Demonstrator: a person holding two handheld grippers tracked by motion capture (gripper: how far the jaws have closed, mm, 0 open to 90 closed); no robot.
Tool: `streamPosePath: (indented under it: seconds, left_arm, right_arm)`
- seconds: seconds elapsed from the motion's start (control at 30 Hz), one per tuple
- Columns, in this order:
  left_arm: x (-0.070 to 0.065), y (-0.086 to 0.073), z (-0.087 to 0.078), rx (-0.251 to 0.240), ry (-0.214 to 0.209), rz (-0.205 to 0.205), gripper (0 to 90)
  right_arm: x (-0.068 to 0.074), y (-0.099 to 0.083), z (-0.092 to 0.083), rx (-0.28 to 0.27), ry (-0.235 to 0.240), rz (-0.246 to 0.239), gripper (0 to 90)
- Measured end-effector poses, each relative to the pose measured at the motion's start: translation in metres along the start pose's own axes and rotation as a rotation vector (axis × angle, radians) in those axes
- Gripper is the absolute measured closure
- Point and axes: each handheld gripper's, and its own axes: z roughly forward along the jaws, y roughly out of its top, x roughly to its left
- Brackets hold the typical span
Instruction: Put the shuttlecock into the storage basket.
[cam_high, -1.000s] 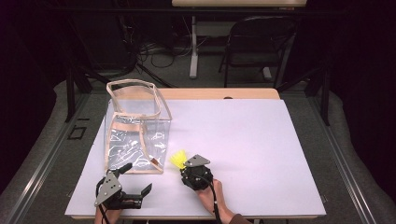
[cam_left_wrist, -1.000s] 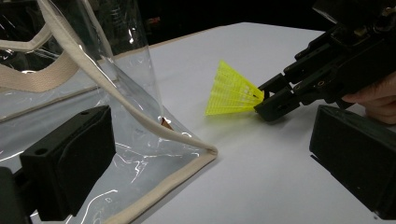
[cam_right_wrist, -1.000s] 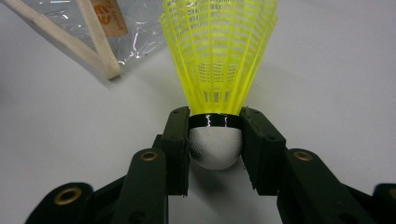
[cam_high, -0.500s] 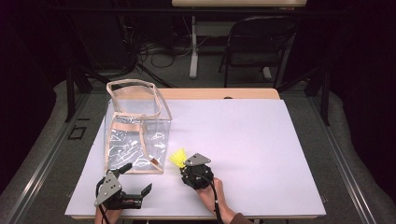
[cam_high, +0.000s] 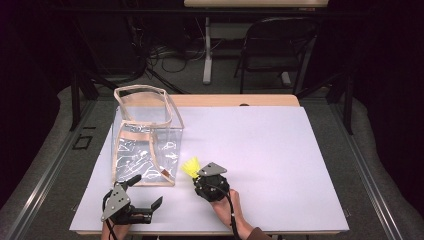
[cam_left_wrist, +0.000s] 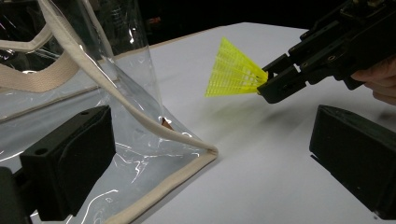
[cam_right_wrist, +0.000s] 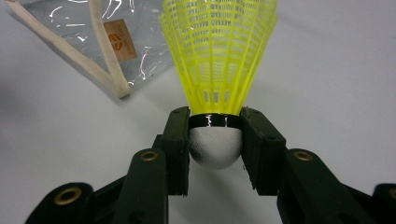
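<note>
A yellow shuttlecock (cam_right_wrist: 215, 56) is clamped by its white cork base between the jaws of the right gripper (cam_right_wrist: 215, 140), its skirt pointing away from the gripper, just beside the near corner of the clear plastic bag (cam_high: 145, 145) on the white table (cam_high: 270, 150). The left gripper (cam_high: 142, 195) is held with its jaws spread wide and empty, near the bag's front edge.

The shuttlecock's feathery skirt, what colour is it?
Bright yellow shuttlecock, with a white rounded base; clearest in the right gripper view.
</note>
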Motion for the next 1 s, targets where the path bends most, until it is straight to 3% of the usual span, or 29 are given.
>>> streamPosePath:
  seconds: [1.0]
  left_arm:
    - [0.000,0.000,0.000,0.000,0.001,0.000,0.2]
  right_arm:
    - [0.002,0.021,-0.011,-0.041,0.012,-0.018,64.3]
